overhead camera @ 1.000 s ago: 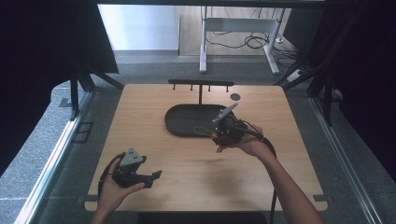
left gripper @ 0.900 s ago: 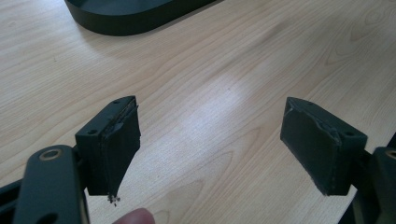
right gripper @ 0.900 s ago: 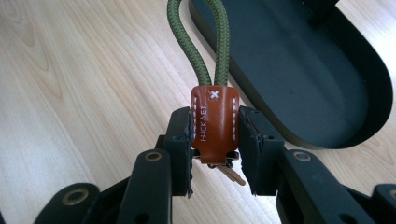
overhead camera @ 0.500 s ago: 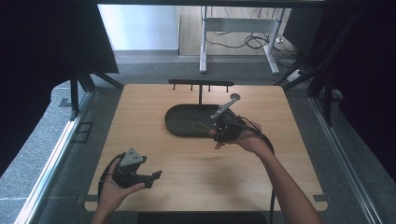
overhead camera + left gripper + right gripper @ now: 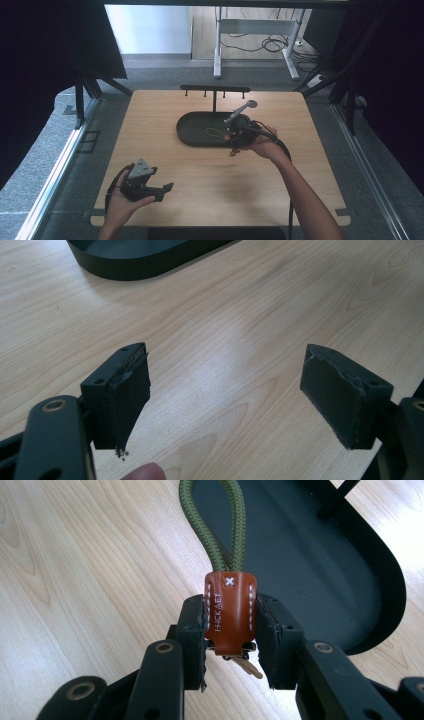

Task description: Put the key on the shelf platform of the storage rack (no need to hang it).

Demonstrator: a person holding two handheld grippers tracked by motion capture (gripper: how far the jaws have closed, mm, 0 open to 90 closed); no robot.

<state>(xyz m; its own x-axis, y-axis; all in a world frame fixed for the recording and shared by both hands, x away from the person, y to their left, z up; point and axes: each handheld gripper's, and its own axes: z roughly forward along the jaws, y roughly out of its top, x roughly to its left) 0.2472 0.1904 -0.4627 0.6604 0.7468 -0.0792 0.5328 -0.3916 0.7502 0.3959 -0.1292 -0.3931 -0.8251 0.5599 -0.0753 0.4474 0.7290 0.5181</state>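
Observation:
A brown leather key fob with white stitching is pinched between my right gripper's pads. Its olive cord loop reaches forward over the rim of the black oval tray, and a key hangs beneath the tab. From above, my right gripper sits at the tray's right end with the cord lying inside it. My left gripper rests low over the table's front left, jaws wide apart; between its pads there is bare wood.
A black hook rail stands on a post at the tray's far side. The wooden table has dark curtains on both sides. The tray's edge lies ahead of my left gripper. A cable trails along the right forearm.
My right gripper has tilted slightly at the tray's right end, its grey top plate swinging up and away, still holding the fob. The left gripper has stayed still.

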